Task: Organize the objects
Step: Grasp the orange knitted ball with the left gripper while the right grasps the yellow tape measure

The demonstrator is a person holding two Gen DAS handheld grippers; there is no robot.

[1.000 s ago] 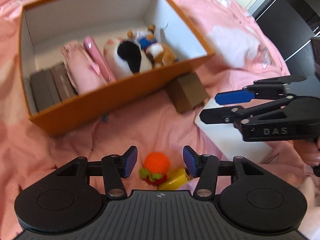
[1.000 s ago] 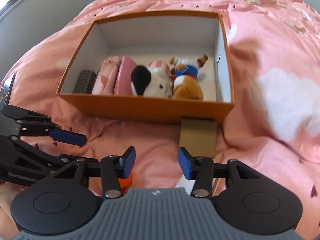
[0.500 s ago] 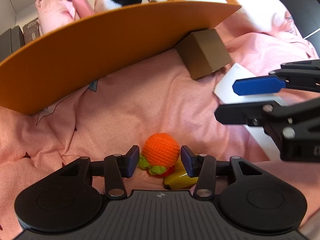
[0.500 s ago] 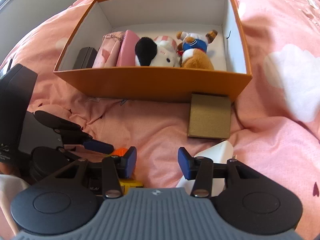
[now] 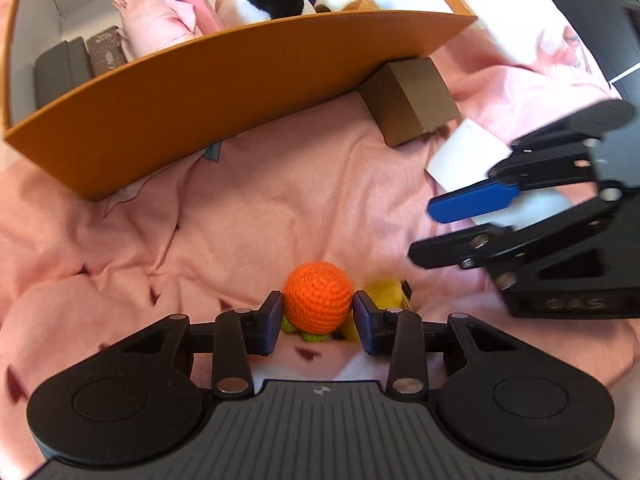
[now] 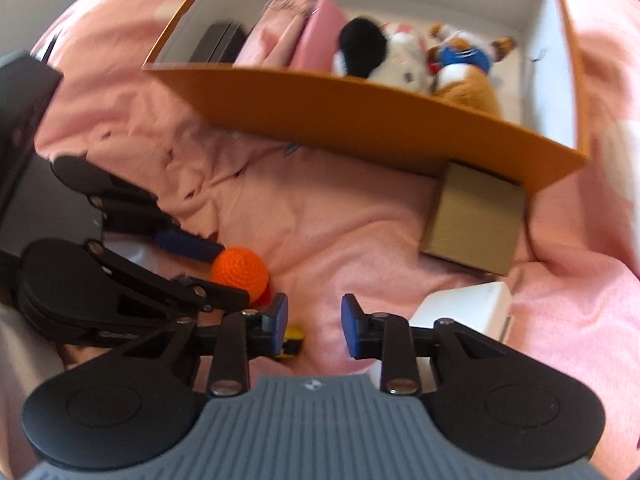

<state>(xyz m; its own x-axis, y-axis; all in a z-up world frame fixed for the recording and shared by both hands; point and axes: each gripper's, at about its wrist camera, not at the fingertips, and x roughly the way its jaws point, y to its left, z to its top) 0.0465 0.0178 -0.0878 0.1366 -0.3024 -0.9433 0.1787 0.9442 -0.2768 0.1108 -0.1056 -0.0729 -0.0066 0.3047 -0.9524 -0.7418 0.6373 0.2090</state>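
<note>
A: Both grippers have dropped closer to the pink bedspread (image 5: 280, 208), jaws closing!
B: Left gripper (image 5: 318, 318) pinches the round orange crocheted ball (image 5: 318, 298); right gripper (image 6: 314, 326) closes on nothing.

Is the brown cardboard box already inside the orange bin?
No, the brown cardboard box sits outside on the pink blanket, against the orange bin front wall.

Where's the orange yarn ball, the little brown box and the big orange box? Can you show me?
Orange yarn ball (image 5: 318, 297): left wrist view, middle of its knitted front.
Little brown box (image 5: 420, 94): left wrist view, its top face.
Big orange box (image 5: 224, 108): left wrist view, its near outer wall.
</note>
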